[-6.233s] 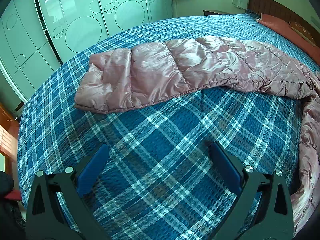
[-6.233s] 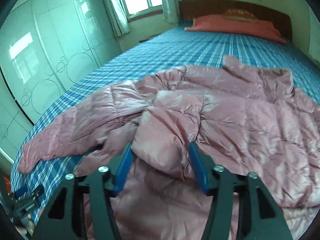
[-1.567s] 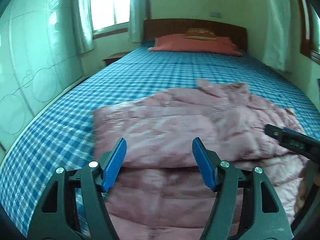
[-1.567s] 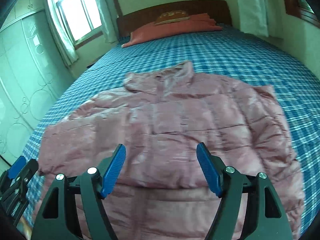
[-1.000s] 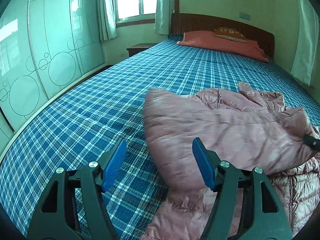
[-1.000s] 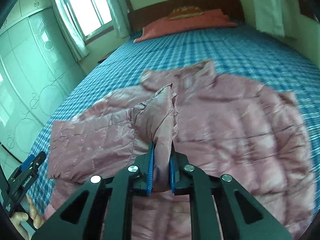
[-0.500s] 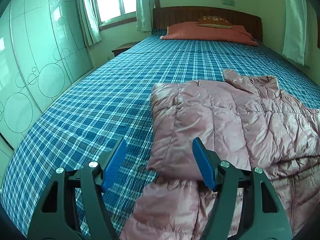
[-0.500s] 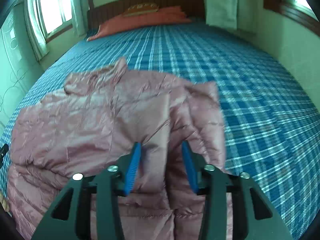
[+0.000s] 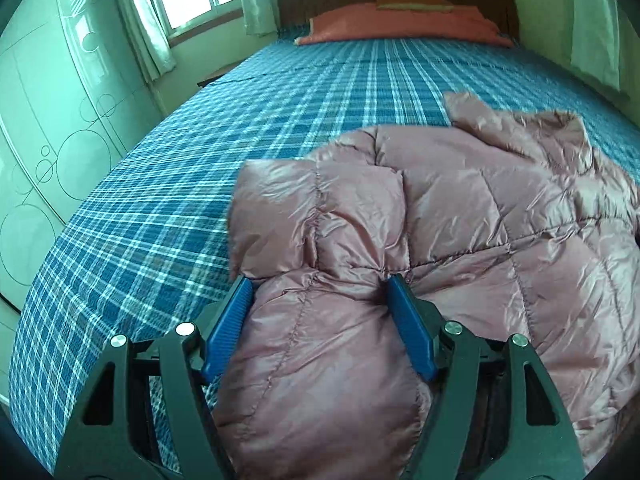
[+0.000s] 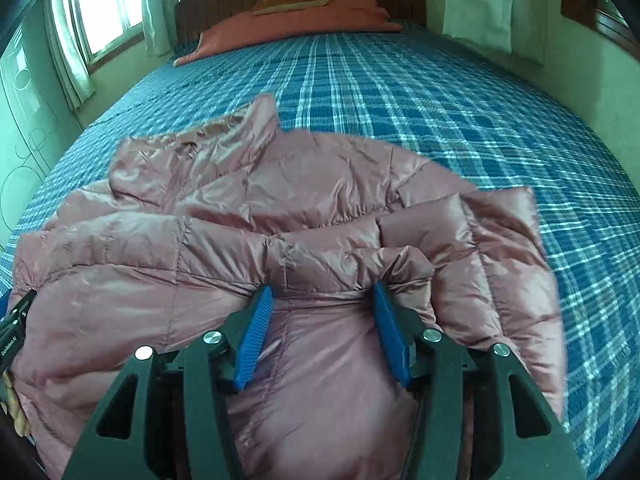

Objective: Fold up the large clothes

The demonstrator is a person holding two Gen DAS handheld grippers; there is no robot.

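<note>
The jacket (image 10: 304,216) is lying on the bed (image 10: 440,92), sleeves folded in. The left gripper (image 9: 320,292) and right gripper (image 10: 320,296) are straddling its hem, jaws apart, gripping nothing. Both should be pinching evenly, then carrying the hem toward the collar.

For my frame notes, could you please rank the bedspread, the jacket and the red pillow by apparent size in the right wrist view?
1. Plaid bedspread, spanning the frame.
2. Pink puffer jacket, though its nearness inflates it.
3. Red pillow, far off, so it only looks smallest.
</note>
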